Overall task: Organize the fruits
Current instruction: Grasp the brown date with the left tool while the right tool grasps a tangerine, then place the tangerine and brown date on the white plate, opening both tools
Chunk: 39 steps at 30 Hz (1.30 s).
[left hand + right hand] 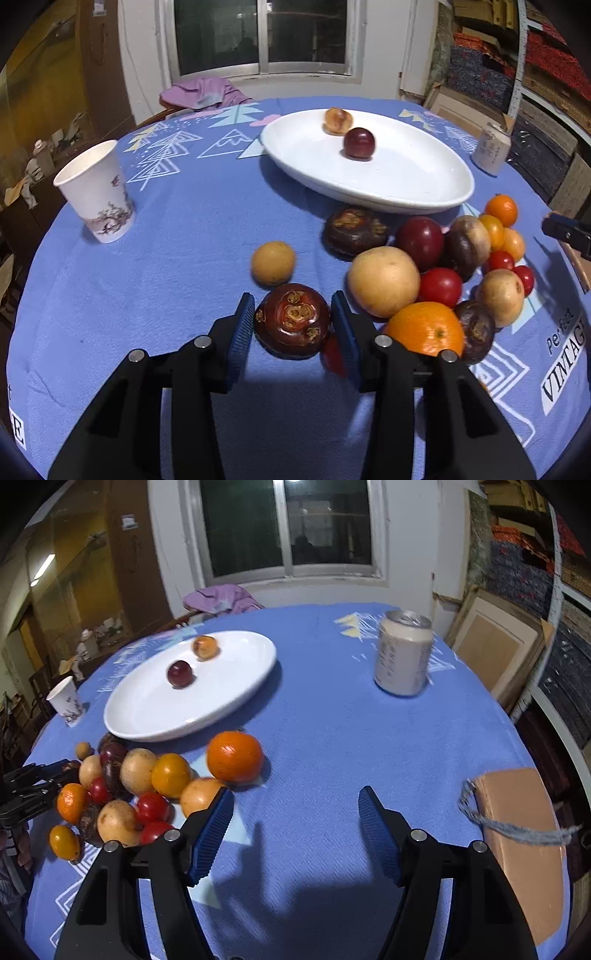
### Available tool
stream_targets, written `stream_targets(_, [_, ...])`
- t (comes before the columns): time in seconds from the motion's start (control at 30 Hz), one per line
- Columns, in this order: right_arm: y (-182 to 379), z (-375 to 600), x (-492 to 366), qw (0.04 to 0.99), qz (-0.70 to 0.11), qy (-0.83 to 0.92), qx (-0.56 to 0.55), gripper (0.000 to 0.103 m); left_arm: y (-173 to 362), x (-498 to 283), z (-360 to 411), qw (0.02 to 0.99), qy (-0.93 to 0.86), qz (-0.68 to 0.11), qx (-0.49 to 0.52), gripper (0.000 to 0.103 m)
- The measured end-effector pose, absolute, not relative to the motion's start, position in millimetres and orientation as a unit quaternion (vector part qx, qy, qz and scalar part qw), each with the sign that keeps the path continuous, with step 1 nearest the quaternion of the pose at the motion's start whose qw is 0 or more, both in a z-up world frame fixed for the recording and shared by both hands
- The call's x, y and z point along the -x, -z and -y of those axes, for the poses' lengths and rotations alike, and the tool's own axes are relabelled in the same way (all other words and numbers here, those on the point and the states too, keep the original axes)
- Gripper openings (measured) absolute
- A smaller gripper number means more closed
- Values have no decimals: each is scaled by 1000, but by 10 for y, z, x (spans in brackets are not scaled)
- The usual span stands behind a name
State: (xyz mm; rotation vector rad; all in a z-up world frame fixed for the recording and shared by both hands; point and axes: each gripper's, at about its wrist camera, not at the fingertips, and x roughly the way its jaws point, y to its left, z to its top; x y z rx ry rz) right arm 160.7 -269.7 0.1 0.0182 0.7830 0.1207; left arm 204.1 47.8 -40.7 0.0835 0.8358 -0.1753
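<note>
The step in hand looks like a pick-up: the left gripper (293,320) has its 2 blue pads against the sides of a dark water chestnut (292,320) that sits on the blue tablecloth (177,280). From the left wrist view the pads appear to touch it on both flanks, so I read it as clamped — though whether the grip is firm cannot be told. The white plate (436,184) lies at about 1 o'clock from the chestnut, well apart, already carrying 2 fruits. The next move probably calls for a clean lift and a carry toward that plate, clear of the fruit pile (443,273) at 3 o'clock.

The right gripper (296,812) holds its fingers wide apart over bare cloth, nothing between them; an orange (234,757) sits near at 11 o'clock.

Hard to make out: a red fruit behind the left gripper's right finger is mostly hidden, and the underside of the chestnut — whether it rests on the cloth or has left it — cannot be seen.
</note>
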Motion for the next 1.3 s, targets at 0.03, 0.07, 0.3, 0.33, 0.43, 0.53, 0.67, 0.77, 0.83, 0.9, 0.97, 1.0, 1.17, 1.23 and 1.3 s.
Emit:
stream_targets(0.03, [7, 2649, -1645, 923, -379, -70, -9, 71, 408, -2038, -461, 910, 83, -405, -42, 43])
stream_targets(0.07, [36, 2574, -1715, 920, -383, -80, -12, 71, 408, -2038, -453, 909, 83, -405, -42, 43])
stream_targets(0.3, [225, 2255, -2070, 909, -410, -75, -6, 62, 416, -2054, -512, 908, 86, -409, -22, 43])
stream_targets(0.33, [250, 2259, -2074, 908, -411, -86, -16, 51, 412, -2053, -517, 909, 86, -408, -20, 42])
stream_targets(0.43, [213, 2279, -2042, 907, -408, -93, -33, 44, 358, -2021, -536, 914, 90, -395, -14, 42])
stream_targets(0.53, [195, 2304, -1971, 911, -400, -92, -30, 44, 229, -1949, -564, 922, 97, -374, -2, 42])
stream_targets(0.67, [94, 2372, -1853, 917, -384, -96, -45, 44, 53, -1875, -628, 929, 103, -353, 25, 42])
stream_targets(0.77, [-80, 2422, -1720, 926, -360, -97, -57, 44, -104, -1889, -597, 934, 103, -341, 30, 42])
stream_targets(0.83, [-312, 2411, -1678, 935, -332, -106, -63, 44, -273, -1978, -547, 938, 100, -332, 30, 42])
stream_targets(0.9, [-544, 2332, -1737, 939, -319, -114, -54, 44, -460, -2103, -479, 941, 99, -322, 30, 42])
stream_targets(0.97, [-723, 2214, -1878, 940, -315, -119, -46, 44, -632, -2292, -363, 943, 99, -315, 31, 42])
stream_targets(1.0, [-785, 2128, -1999, 939, -318, -123, -42, 44, -664, -2392, -310, 943, 97, -316, 33, 42])
stream_targets(1.17, [-485, 1750, -2530, 920, -364, -140, -35, 44, -392, -2904, -27, 932, 78, -352, 24, 42])
stream_targets(1.23, [-286, 1649, -2649, 913, -383, -139, -23, 44, -205, -3040, 29, 923, 77, -375, 19, 42])
stream_targets(1.3, [-107, 1554, -2711, 906, -401, -133, 9, 44, -79, -3104, 47, 919, 82, -386, 13, 42])
